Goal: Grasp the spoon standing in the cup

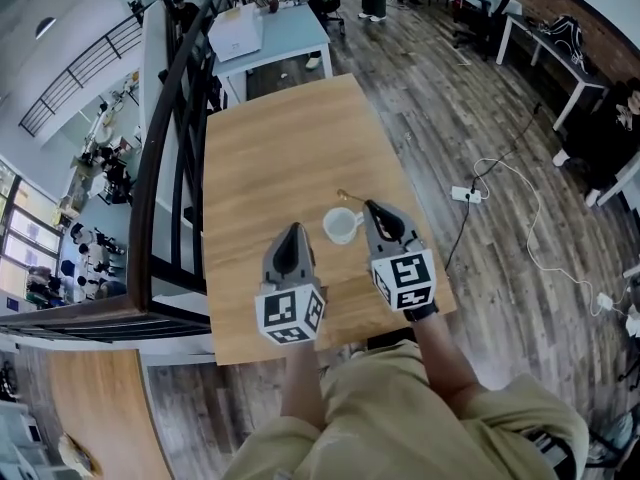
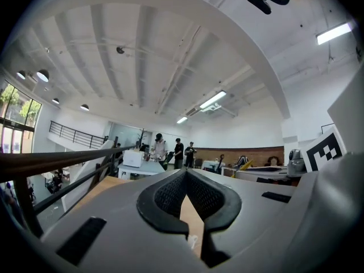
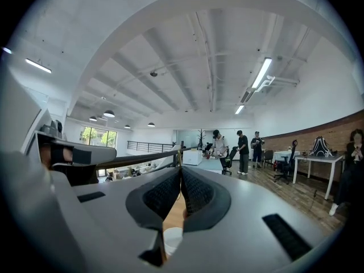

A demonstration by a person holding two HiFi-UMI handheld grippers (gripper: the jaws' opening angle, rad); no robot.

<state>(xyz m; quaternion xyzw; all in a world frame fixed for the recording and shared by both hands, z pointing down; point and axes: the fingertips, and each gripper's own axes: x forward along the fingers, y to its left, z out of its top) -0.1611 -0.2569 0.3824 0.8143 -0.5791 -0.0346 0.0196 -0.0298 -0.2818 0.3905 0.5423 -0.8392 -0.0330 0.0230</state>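
Gold spoon [image 1: 351, 197] seemingly pinched by jaws of right gripper [image 1: 369, 206] beside white cup [image 1: 342, 226]; left gripper [image 1: 294, 227] jaws together, empty.

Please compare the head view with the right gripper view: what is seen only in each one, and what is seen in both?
Only the head view: the person's khaki trousers and the full outline of the wooden table from above. Only the right gripper view: the ceiling with its lamps. Both: the right tool, shut on the thin gold spoon, and the white cup close to its tip.
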